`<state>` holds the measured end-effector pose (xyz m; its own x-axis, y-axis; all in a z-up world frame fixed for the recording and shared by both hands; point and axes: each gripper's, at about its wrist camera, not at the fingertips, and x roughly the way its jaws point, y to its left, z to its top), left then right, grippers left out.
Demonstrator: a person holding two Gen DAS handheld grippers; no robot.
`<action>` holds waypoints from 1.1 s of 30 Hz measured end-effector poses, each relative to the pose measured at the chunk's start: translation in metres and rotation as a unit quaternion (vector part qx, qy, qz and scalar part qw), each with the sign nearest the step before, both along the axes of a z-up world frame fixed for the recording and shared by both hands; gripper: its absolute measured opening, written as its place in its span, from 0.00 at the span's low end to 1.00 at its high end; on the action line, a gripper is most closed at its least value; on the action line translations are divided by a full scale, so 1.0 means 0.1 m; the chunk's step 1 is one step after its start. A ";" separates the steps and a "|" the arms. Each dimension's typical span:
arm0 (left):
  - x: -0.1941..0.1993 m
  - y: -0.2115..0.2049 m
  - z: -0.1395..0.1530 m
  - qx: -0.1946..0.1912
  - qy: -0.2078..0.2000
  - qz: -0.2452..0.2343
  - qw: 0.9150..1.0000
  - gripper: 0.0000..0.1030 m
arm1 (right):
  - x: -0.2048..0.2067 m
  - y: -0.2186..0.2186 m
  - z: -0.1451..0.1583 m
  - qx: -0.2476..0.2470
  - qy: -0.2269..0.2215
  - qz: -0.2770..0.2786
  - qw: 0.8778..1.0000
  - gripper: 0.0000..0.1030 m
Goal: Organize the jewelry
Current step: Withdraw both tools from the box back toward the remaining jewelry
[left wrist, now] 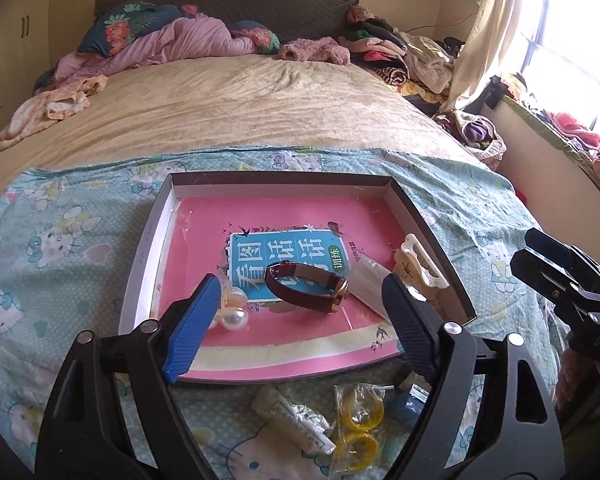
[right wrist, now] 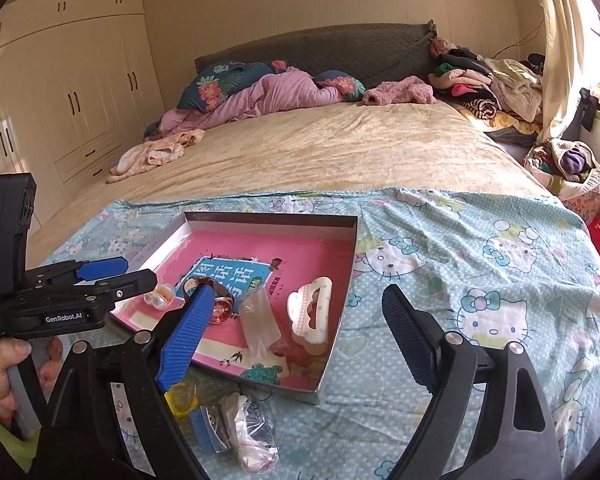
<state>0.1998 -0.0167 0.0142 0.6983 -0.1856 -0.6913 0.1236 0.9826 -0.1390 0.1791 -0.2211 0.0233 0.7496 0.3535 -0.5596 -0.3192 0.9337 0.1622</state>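
Several pieces still lying outside the tray: yellow rings in a bag on the bed, just before its near edge. Hovering with left tongs and right tongs spread, gripping nothing. Worth lowering straight, pinching the bag's crinkled plastic, lifting clear over the wall.

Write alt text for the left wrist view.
The open left gripper hovers over a shallow box on a bed, holding a brown-strapped watch, pearl earrings and a white hair claw. Bagged yellow rings lie outside it.
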 end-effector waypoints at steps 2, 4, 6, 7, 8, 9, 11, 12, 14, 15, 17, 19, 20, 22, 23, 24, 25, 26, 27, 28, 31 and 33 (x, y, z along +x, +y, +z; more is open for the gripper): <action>-0.06 0.01 0.06 0.001 -0.005 0.003 1.000 0.80 | -0.04 0.00 0.04 0.000 -0.004 0.000 1.000 0.84; -0.11 0.03 0.12 0.001 -0.012 0.006 1.000 0.85 | -0.08 -0.01 0.08 0.000 -0.009 0.001 1.000 0.84; -0.16 0.04 0.18 0.001 -0.017 0.009 1.000 0.88 | -0.13 -0.02 0.13 0.000 -0.013 0.002 1.000 0.85; -0.19 0.06 0.21 0.000 -0.021 0.012 1.000 0.88 | -0.15 -0.02 0.15 0.000 -0.015 0.003 1.000 0.85; -0.23 0.07 0.23 -0.001 -0.024 0.014 1.000 0.89 | -0.17 -0.02 0.17 0.000 -0.017 0.003 1.000 0.85; -0.26 0.09 0.26 -0.002 -0.028 0.016 0.999 0.89 | -0.19 -0.02 0.18 0.000 -0.019 0.004 1.000 0.85; -0.32 0.11 0.30 -0.002 -0.034 0.019 0.999 0.89 | -0.24 -0.02 0.22 0.000 -0.023 0.007 1.000 0.85; -0.34 0.12 0.33 -0.001 -0.037 0.021 0.999 0.90 | -0.26 -0.01 0.24 0.000 -0.025 0.008 1.000 0.85; -0.41 0.16 0.37 -0.001 -0.042 0.026 0.999 0.90 | -0.30 -0.01 0.28 0.000 -0.030 0.011 0.999 0.85; -0.44 0.18 0.39 -0.002 -0.044 0.028 0.999 0.90 | -0.33 0.00 0.30 0.000 -0.032 0.013 0.999 0.85; -0.50 0.21 0.43 -0.004 -0.049 0.031 0.998 0.90 | -0.38 0.01 0.34 -0.001 -0.037 0.017 0.999 0.85; -0.58 0.24 0.47 -0.002 -0.054 0.034 0.998 0.90 | -0.44 0.02 0.37 -0.001 -0.041 0.022 0.999 0.85; -0.61 0.25 0.48 -0.002 -0.057 0.035 0.998 0.90 | -0.47 0.03 0.38 -0.003 -0.042 0.024 0.999 0.85; -0.68 0.29 0.50 -0.003 -0.059 0.038 0.998 0.90 | -0.51 0.04 0.40 -0.004 -0.044 0.029 0.999 0.85; -0.71 0.30 0.51 -0.003 -0.060 0.039 0.997 0.90 | -0.53 0.04 0.41 -0.004 -0.045 0.031 0.999 0.85; -0.74 0.31 0.51 -0.003 -0.061 0.041 0.997 0.90 | -0.56 0.05 0.41 -0.004 -0.045 0.033 0.998 0.85; -0.77 0.32 0.51 -0.003 -0.062 0.042 0.997 0.90 | -0.58 0.05 0.41 -0.004 -0.046 0.035 0.998 0.85; -0.80 0.34 0.51 -0.003 -0.062 0.043 0.997 0.90 | -0.59 0.07 0.42 -0.005 -0.046 0.036 0.998 0.85; -0.84 0.34 0.51 -0.002 -0.062 0.045 0.997 0.90 | -0.61 0.07 0.42 -0.006 -0.046 0.038 0.998 0.85; -0.86 0.35 0.50 -0.002 -0.063 0.046 0.997 0.90 | -0.63 0.08 0.42 -0.007 -0.046 0.040 0.998 0.85; -0.95 0.37 0.48 0.000 -0.062 0.046 0.997 0.90 | -0.66 0.09 0.43 -0.007 -0.047 0.044 0.998 0.85; -1.00 0.37 0.46 0.003 -0.059 0.048 0.997 0.90 | -0.70 0.10 0.42 -0.009 -0.047 0.048 0.998 0.85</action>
<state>0.1002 0.0203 0.0600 0.7896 -0.1113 -0.6034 0.0452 0.9913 -0.1237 0.1090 -0.2112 0.0658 0.7623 0.4168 -0.4951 -0.4200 0.9006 0.1115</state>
